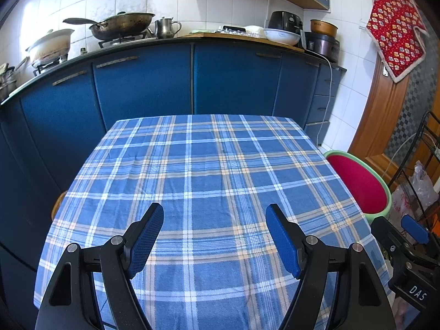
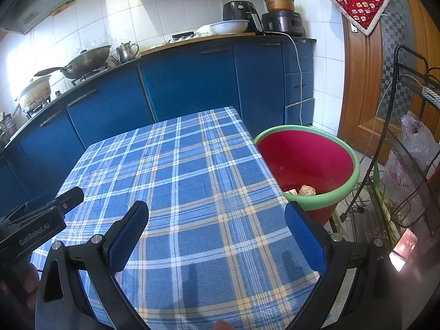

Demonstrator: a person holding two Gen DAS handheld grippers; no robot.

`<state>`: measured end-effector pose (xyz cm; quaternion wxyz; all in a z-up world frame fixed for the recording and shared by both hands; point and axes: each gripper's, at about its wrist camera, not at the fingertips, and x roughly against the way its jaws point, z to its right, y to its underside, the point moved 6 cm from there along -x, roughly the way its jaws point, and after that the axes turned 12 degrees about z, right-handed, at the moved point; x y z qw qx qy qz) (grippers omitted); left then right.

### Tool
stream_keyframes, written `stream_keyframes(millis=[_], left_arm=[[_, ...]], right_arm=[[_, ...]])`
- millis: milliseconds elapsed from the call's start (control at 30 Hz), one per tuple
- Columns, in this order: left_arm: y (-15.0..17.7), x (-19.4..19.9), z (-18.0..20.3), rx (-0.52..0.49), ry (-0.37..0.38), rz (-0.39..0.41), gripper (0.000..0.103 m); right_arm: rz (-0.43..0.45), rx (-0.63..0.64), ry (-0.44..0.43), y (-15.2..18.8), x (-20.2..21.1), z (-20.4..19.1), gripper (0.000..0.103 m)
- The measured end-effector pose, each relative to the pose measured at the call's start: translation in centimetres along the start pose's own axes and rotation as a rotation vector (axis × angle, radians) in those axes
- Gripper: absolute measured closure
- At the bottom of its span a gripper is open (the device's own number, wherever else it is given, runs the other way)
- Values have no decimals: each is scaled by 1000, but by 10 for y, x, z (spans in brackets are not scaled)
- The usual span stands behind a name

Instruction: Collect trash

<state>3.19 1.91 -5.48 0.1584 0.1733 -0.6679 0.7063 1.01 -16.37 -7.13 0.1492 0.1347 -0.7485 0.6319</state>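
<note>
Holding nothing: left gripper (image 1: 214, 236) and right gripper (image 2: 217, 233), fingers spread wide above the plaid tablecloth (image 1: 209, 170). No trash shows on the cloth. Red bin (image 2: 308, 156), upright, mouth upward, just beside the table's right edge, contains a crumpled wad (image 2: 307, 190), possibly paper. Collection appears largely complete.

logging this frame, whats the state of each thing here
left tongs: open, holding nothing
right tongs: open, holding nothing
red bucket: upright beside the table, crumpled scraps at the bottom
table: covered by a plaid cloth
cupboard doors: shut
wok: on the stove
</note>
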Motion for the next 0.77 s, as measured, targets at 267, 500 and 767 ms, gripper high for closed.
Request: stream_keyframes(millis=[267,500,767], left_arm=[[1,0,1,0,2,-2,25],[2,0,1,2,4,-5,25],[4,-2,0,10,-2,-15,25]], right_arm=[[-4,-3,3,2,0,2,5],[-4,-3,2,1,0,2,5],[-11,-6,5,3,-1,4,5]])
